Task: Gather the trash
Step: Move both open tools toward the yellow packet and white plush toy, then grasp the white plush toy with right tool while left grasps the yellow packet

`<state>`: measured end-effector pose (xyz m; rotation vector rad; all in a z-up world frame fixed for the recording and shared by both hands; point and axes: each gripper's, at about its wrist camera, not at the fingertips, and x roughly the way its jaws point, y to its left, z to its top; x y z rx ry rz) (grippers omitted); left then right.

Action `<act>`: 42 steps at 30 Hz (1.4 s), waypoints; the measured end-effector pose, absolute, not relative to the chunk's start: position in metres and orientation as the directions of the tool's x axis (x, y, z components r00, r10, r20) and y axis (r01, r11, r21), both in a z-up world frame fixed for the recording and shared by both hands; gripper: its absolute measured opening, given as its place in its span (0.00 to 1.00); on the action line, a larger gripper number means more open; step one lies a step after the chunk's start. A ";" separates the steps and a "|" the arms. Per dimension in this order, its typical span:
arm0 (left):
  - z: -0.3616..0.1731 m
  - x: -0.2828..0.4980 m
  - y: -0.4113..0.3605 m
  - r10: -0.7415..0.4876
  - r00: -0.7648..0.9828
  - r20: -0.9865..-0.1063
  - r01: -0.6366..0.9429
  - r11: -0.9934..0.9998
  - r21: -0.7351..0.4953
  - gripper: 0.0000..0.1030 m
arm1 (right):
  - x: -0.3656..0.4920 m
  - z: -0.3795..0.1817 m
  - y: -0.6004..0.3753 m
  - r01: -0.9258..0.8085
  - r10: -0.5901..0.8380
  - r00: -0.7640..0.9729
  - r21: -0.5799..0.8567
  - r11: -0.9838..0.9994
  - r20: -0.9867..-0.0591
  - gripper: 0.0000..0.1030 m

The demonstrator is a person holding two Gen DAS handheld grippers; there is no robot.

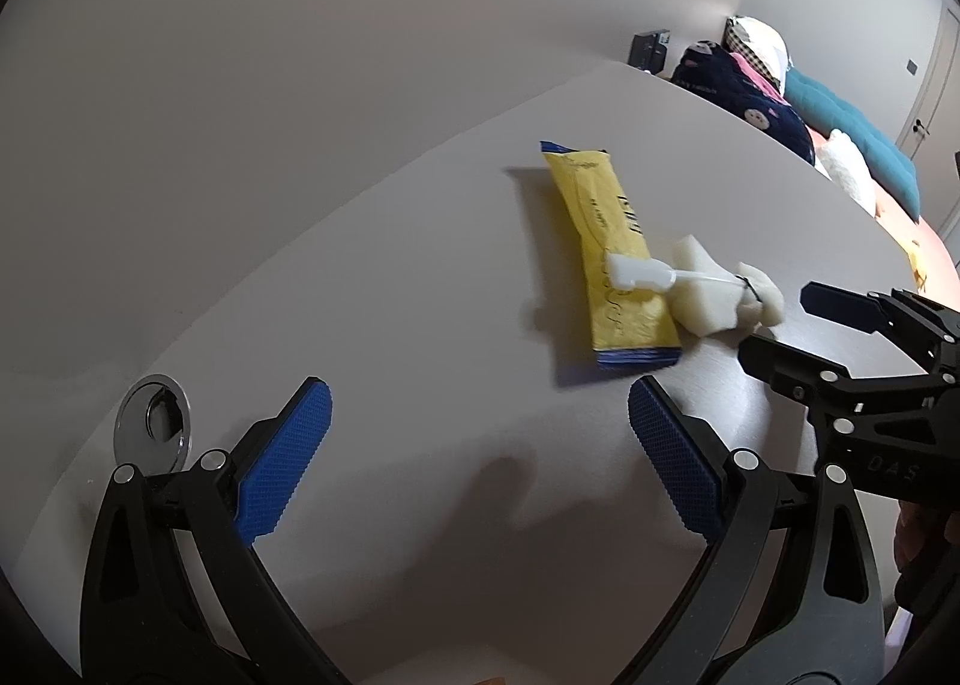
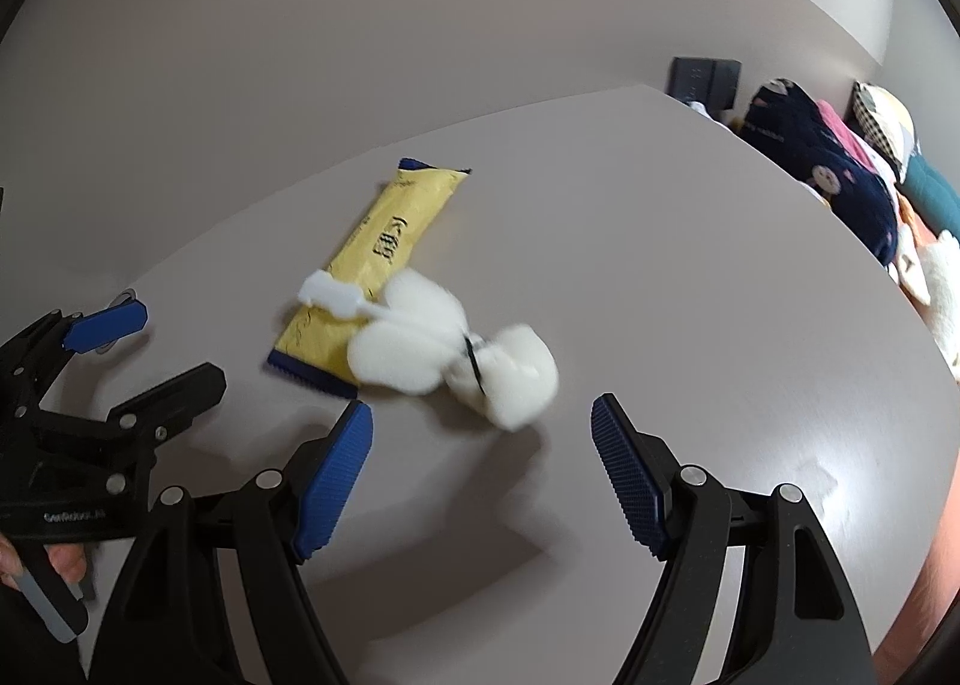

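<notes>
A yellow wrapper with blue ends [image 1: 606,253] [image 2: 372,265] lies flat on the grey table [image 1: 360,265]. White foam pieces with a small white plastic part and a black tie [image 1: 714,289] [image 2: 456,349] rest against and partly on its near end. My left gripper [image 1: 480,445] is open and empty, short of the wrapper. My right gripper [image 2: 480,457] is open and empty, just short of the foam. Each gripper also shows in the other's view: the right one [image 1: 774,325] and the left one [image 2: 156,349], both open.
A round metal cable grommet [image 1: 157,421] is set in the table at the left. Beyond the table's far right edge is a bed with dark clothing, pillows and a teal cushion [image 1: 852,144]. A dark box [image 2: 705,78] stands by the wall.
</notes>
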<state>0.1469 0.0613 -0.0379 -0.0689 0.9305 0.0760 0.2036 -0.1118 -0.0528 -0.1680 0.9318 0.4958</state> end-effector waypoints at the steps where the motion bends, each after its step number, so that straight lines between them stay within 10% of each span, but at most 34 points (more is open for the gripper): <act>1: -0.038 0.148 0.063 0.036 0.595 -0.803 -0.097 0.995 -0.027 0.93 | 0.206 -0.054 -0.108 -0.484 0.333 0.494 0.064 0.873 -0.803 0.74; 13: -0.043 0.150 0.076 0.040 0.585 -0.810 -0.105 0.994 -0.027 0.93 | 0.235 -0.067 -0.095 -0.475 0.314 0.506 0.044 0.879 -0.804 0.74; 26: -0.039 0.166 0.055 0.019 0.597 -0.802 -0.064 0.998 -0.024 0.93 | 0.257 -0.068 -0.120 -0.419 0.347 0.521 0.120 0.900 -0.780 0.28; 42: -0.045 0.225 0.021 0.000 0.597 -0.802 -0.082 0.995 -0.061 0.85 | 0.264 -0.052 -0.158 -0.358 0.371 0.542 0.193 0.914 -0.754 0.26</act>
